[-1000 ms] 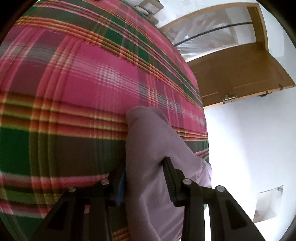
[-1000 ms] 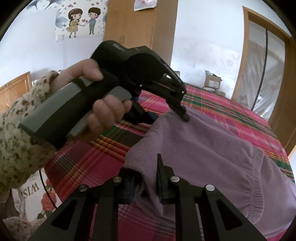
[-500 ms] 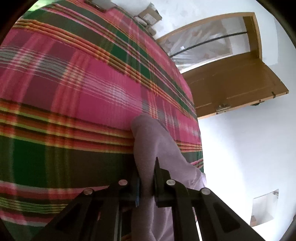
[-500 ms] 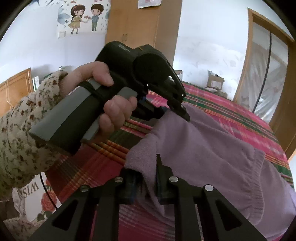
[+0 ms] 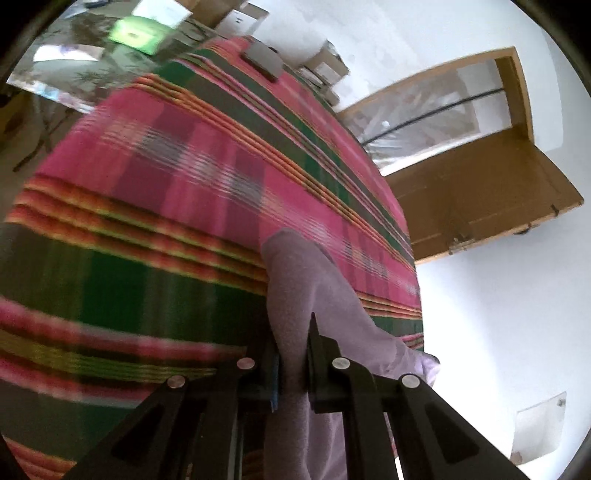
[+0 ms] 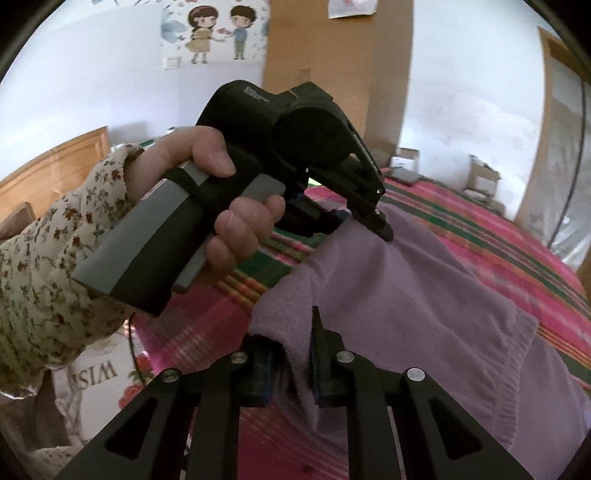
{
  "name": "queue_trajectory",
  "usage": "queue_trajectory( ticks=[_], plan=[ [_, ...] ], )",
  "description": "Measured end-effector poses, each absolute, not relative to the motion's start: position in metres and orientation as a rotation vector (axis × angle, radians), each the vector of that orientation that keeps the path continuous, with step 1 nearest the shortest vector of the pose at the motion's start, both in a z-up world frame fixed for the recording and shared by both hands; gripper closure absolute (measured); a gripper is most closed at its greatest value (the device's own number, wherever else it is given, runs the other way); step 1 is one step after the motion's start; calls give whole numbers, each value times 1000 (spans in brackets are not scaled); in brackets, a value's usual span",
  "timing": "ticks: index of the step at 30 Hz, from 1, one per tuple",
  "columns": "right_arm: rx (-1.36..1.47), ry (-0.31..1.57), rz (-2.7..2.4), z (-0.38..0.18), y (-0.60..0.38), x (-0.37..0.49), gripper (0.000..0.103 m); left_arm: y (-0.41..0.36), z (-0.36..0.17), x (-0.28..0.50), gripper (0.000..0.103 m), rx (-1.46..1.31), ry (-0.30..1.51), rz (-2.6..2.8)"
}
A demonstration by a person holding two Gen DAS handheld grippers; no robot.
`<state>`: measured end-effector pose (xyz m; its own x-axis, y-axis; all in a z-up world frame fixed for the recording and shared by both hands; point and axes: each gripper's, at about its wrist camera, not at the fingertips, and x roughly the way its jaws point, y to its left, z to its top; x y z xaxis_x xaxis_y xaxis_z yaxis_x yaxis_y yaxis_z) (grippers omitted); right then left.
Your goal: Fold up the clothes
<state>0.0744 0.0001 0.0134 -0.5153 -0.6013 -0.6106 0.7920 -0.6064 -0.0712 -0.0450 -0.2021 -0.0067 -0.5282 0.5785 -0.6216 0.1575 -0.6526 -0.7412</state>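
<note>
Left gripper (image 5: 293, 365): my two black fingers are closed tight on a ridge of the lilac garment; the cloth fills the narrow slot between them, bottom centre of the left wrist frame.
Left gripper, seen from the right wrist: the same tool (image 6: 369, 221) sits at centre frame, its tip pinching the far edge of the cloth. My left hand (image 6: 207, 206) wraps the grey-and-black handle at centre left, floral sleeve (image 6: 48, 258) below it.
Right gripper (image 6: 291, 363): my fingers are clamped on a corner of the garment at bottom centre; a fold of cloth stands up between the pads.
Lilac garment (image 6: 424, 314): a soft knit piece with a ribbed hem, spread across the lower right of the right wrist frame and lying on the bedspread. In the left wrist view it (image 5: 310, 288) runs as a raised strip from mid-frame down into my fingers.
Plaid bedspread (image 5: 166, 221): pink, green and orange checks, filling the left and centre of the left wrist frame; blurred toward the lower left.
Wooden door (image 5: 480, 192): open, right of centre in the left wrist frame, glazed frame beside it.
Cartoon wall sticker (image 6: 218, 33): a girl and a boy, top centre of the right wrist frame.
Flat dark object (image 5: 262, 61): on the bed's far end, top centre; I cannot tell what it is.
</note>
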Motion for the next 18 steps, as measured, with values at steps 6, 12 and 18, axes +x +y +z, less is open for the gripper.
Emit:
queue_trajectory(
  ticks=[6,12,18],
  plan=[
    [680,453,-2069,14,-26,78,88,-232,-9,-28,92,-1359,-1187,2302],
    [703,430,-2013,10,-37,86,88,-238,-16,-24,91,-1387,-1210,2315],
    [781,392,-1970,1,-36,75,85,-232,-19,-26,87,-1431,-1195,2340]
  ],
)
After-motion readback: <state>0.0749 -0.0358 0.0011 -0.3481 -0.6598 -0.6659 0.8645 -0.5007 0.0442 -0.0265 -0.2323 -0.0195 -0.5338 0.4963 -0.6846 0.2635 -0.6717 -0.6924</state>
